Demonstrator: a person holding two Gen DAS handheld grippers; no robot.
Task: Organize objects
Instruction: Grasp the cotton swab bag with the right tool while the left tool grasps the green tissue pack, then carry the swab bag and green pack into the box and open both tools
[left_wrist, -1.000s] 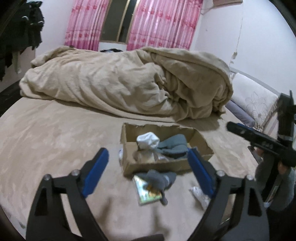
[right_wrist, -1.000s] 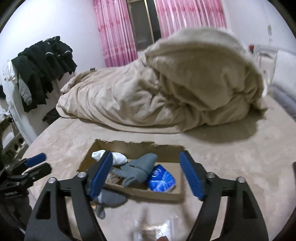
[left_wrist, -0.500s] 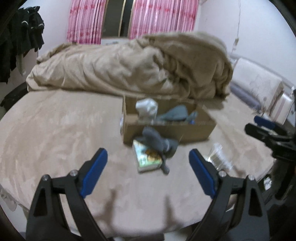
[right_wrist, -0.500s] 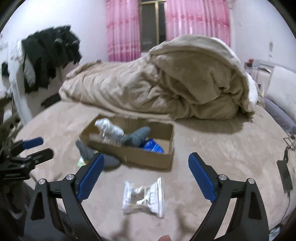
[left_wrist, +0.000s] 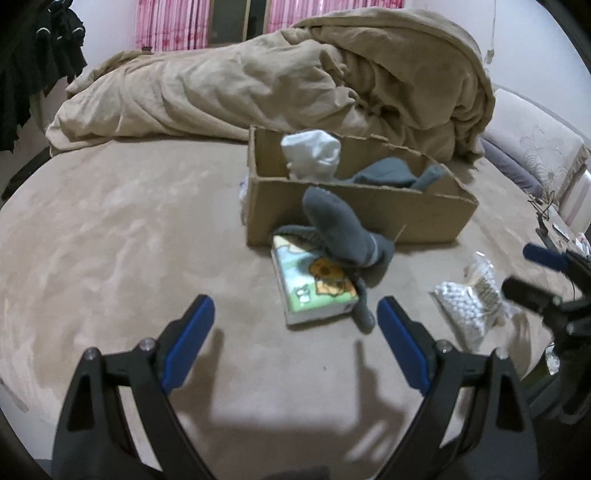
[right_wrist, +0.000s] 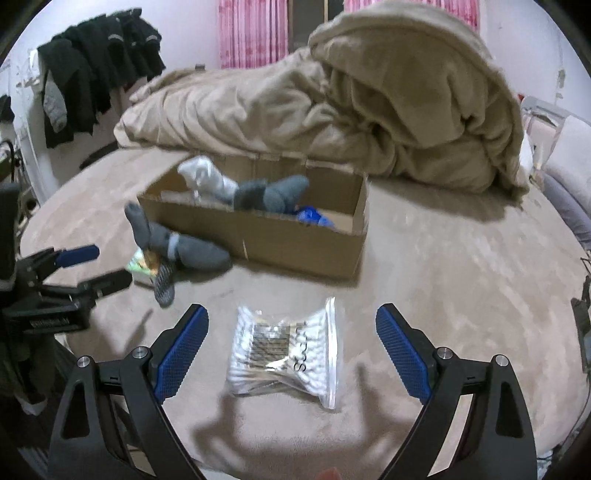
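Note:
A cardboard box (left_wrist: 369, 214) (right_wrist: 295, 240) sits on the bed and holds a white sock (left_wrist: 310, 155), a grey sock (right_wrist: 273, 192) and a blue packet (right_wrist: 314, 218). A grey sock (left_wrist: 343, 232) (right_wrist: 177, 243) leans on the box front, over a tissue pack (left_wrist: 314, 288). A clear bag of cotton swabs (right_wrist: 284, 350) (left_wrist: 469, 299) lies nearer. My left gripper (left_wrist: 295, 336) is open and empty, short of the tissue pack. My right gripper (right_wrist: 291, 350) is open, its fingers on either side of the swab bag, above it.
A heaped beige duvet (left_wrist: 295, 81) lies behind the box. Dark clothes (right_wrist: 92, 66) hang at the left wall. Pillows (left_wrist: 528, 147) lie at the right. The round bed's edge is close below both grippers.
Both grippers have pulled back and tilted down from the box. The sock, tissue pack and swab bag now sit closer to the fingers. Both stayed open.

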